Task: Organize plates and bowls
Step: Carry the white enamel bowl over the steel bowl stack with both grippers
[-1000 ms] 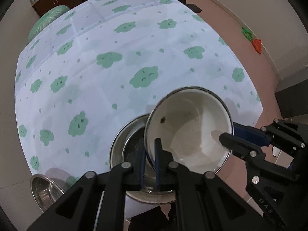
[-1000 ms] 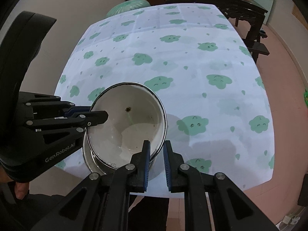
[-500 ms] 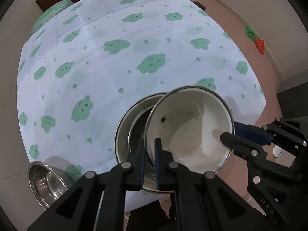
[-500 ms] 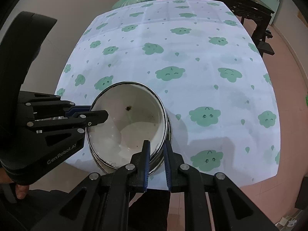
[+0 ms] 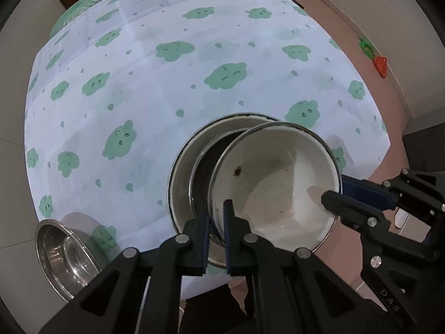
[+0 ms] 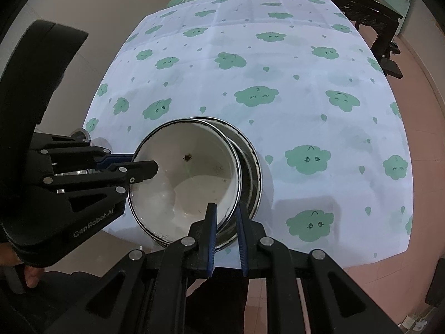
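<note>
White enamel bowl with dark rim [image 5: 281, 186] gripped at opposite rim edges by left gripper [image 5: 216, 222] and right gripper [image 6: 224, 220], held tilted over larger metal-rimmed bowl [image 5: 186, 167], steel bowl [image 5: 66, 253] well left of it, on cloud-print tablecloth [image 5: 167, 83].

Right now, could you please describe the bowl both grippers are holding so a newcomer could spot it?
Look at the near edge of the cloud-print tablecloth. The white enamel bowl is held there, above a metal bowl. Unlike the steel bowl aside, it is white inside, with a dark speck.
</note>
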A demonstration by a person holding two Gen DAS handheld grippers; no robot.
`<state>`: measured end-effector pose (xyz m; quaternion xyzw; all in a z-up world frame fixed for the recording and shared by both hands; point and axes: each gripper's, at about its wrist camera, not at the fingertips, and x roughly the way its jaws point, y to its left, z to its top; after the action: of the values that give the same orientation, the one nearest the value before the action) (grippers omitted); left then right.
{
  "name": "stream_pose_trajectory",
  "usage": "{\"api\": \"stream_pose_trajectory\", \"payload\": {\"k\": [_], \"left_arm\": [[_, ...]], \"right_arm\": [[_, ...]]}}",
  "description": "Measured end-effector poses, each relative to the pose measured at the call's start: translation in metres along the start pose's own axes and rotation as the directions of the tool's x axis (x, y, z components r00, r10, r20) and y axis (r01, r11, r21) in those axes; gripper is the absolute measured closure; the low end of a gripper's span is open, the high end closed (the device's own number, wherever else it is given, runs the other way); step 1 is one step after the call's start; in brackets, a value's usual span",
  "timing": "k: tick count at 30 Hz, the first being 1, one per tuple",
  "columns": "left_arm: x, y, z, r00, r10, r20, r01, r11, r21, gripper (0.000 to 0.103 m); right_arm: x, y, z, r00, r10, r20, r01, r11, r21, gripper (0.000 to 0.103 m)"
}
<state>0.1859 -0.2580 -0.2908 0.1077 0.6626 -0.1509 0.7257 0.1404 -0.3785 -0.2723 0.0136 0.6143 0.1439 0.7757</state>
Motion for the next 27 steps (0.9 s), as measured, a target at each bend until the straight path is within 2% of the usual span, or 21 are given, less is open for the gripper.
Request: {"api": "stream_pose_trajectory", "payload": {"k": [27], "left_arm": [[0.018,0.009,-0.003,0.999,-0.017,-0.043,0.016,1.0,-0.025,0.097]], "right_arm": [[0.013,0.001,0.005,1.0,0.011,-0.027,-0.011,1.0,-0.02,0.087]]}}
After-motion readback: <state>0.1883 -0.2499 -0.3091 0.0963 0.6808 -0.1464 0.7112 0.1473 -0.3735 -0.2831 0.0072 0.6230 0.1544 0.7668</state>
